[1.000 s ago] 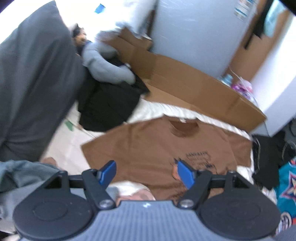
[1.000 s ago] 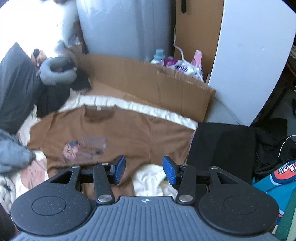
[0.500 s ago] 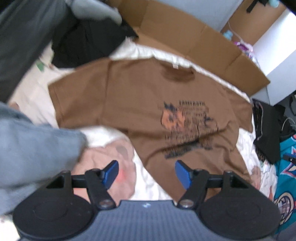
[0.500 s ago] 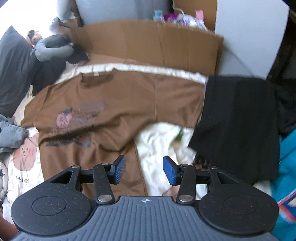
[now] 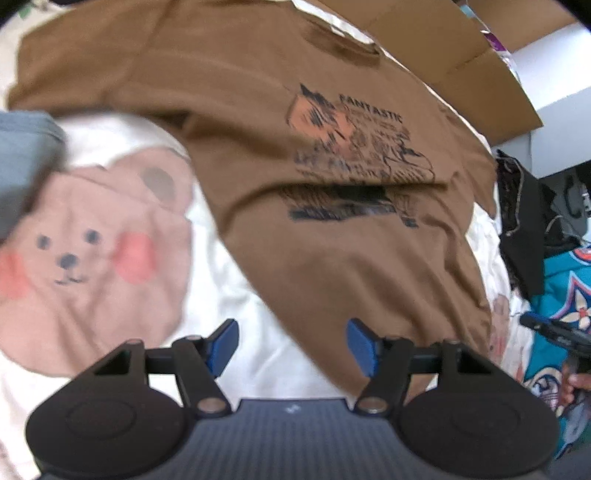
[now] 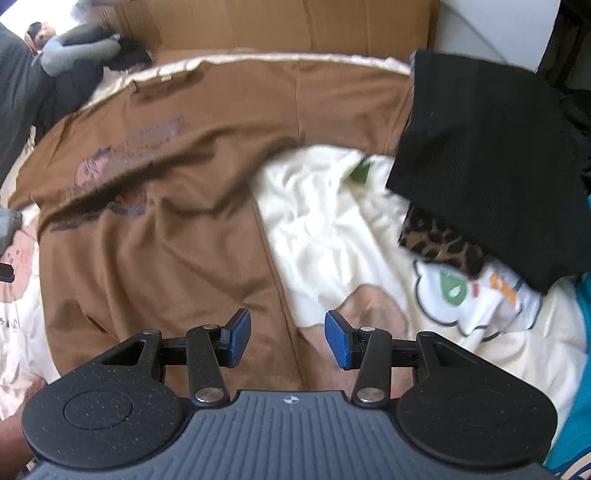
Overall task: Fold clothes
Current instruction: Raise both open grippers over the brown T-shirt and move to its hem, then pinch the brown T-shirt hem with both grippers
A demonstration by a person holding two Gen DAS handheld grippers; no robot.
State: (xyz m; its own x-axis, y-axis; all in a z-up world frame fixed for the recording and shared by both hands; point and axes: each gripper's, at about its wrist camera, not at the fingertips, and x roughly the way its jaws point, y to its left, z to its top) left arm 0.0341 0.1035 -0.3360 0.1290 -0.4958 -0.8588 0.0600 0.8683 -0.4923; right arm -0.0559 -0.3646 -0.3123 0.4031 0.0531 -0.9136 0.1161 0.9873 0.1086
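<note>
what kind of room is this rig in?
Probably a cluttered bedroom: the brown T-shirt lies on a bear-print blanket, with a grey neck pillow, other clothes and flattened cardboard around.

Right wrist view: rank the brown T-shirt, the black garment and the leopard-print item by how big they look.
1. brown T-shirt, spread across most of the bedding.
2. black garment, on the right.
3. leopard-print item, but only a patch shows under the black garment, so its full size cannot be judged.
</note>
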